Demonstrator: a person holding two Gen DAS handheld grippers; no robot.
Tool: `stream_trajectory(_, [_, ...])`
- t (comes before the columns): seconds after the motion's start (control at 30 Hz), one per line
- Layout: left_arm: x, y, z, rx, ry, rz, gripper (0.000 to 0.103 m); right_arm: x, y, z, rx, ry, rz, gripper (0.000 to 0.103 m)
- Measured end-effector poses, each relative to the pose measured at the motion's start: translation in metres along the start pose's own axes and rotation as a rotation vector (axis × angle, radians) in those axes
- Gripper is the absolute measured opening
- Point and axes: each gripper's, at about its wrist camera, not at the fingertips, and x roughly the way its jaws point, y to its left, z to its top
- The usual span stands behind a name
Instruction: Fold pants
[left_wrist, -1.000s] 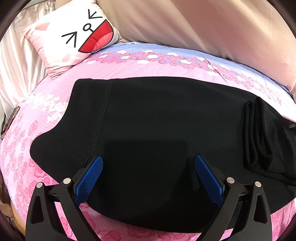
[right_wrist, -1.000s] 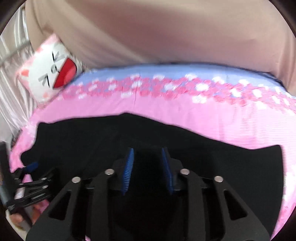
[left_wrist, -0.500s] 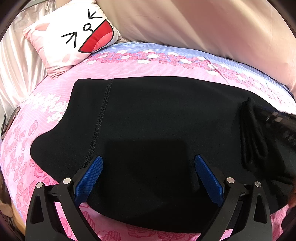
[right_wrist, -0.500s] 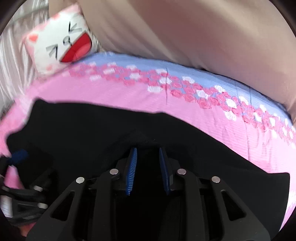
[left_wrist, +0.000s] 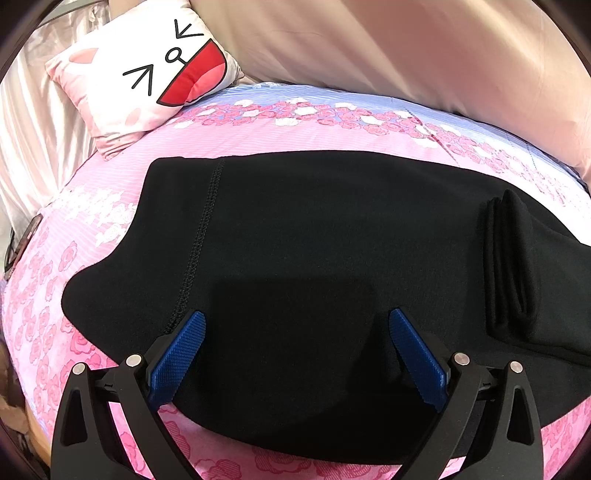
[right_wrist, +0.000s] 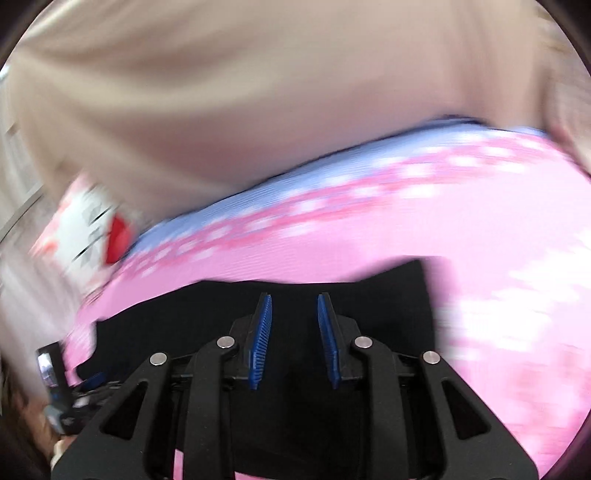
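Black pants (left_wrist: 314, 240) lie flat across the pink flowered bed, with a stitched seam at the left and a folded-over bundle of cloth (left_wrist: 509, 266) at the right. My left gripper (left_wrist: 295, 321) is wide open just above the near part of the pants, holding nothing. In the blurred right wrist view the pants (right_wrist: 388, 295) lie under my right gripper (right_wrist: 294, 306). Its blue pads stand a narrow gap apart with nothing seen between them.
A white and pink cartoon-face pillow (left_wrist: 147, 77) leans at the back left. A beige curtain (left_wrist: 406, 48) hangs behind the bed. The pink bedsheet (left_wrist: 258, 136) surrounds the pants. A dark phone-like object (left_wrist: 18, 247) lies at the left edge.
My right gripper has swung away to the right and its view is now blurred; it no longer shows in the left wrist view. Its pads stand slightly wider apart. The left gripper has not moved.
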Motion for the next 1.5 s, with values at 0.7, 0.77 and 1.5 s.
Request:
stream_trajectory(0.7, [0.000,-0.002,0.000,0.008,0.003,0.019,0.098,0.019,-0.027,-0.001,-0.085,0.058,0.072,0.021])
stream_trajectory(0.77, [0.000,-0.002,0.000,0.008,0.003,0.017,0.098,0.043,-0.028,-0.014,-0.147,0.121,-0.010,0.017])
stream_trajectory(1.5, [-0.076,0.186,-0.016,-0.245,-0.105,0.348,0.098,0.052,0.355,-0.166,-1.030,0.043,0.231,0.065])
